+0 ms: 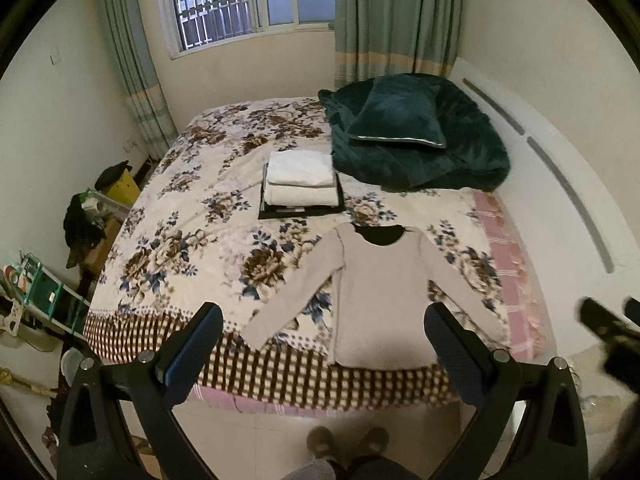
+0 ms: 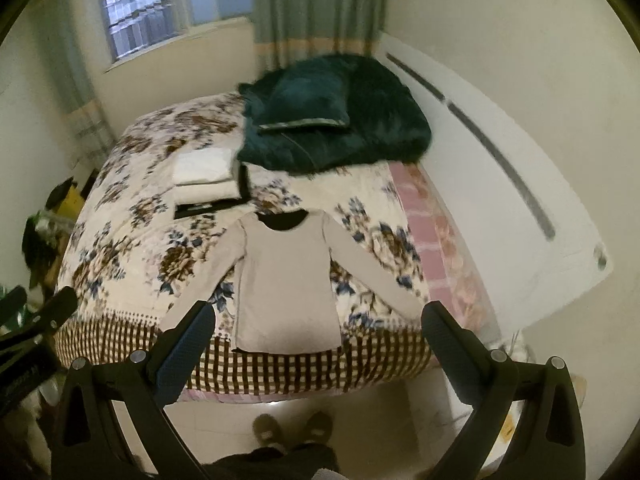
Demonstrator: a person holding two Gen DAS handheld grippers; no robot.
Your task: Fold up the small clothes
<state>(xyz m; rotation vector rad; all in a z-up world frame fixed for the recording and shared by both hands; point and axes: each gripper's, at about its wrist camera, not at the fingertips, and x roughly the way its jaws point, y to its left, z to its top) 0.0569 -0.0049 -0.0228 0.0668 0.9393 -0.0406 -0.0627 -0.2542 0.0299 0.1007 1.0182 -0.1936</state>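
Observation:
A small beige long-sleeved shirt [image 1: 376, 296] lies flat on the floral bed cover, sleeves spread, hem at the near edge; it also shows in the right wrist view [image 2: 284, 284]. My left gripper [image 1: 324, 316] is open and empty, held above the near edge of the bed in front of the shirt. My right gripper [image 2: 318, 316] is open and empty, also held back from the shirt. The right gripper appears at the right edge of the left wrist view [image 1: 612, 328]. The left gripper appears at the left edge of the right wrist view [image 2: 36, 316].
A stack of folded white clothes [image 1: 300, 178] on a dark board lies behind the shirt. A dark green blanket and pillow [image 1: 404, 128] fill the far right of the bed [image 1: 160, 200]. A white headboard [image 1: 560, 200] is on the right. Cluttered shelves [image 1: 44, 292] stand left. The person's feet [image 1: 348, 442] are on the floor.

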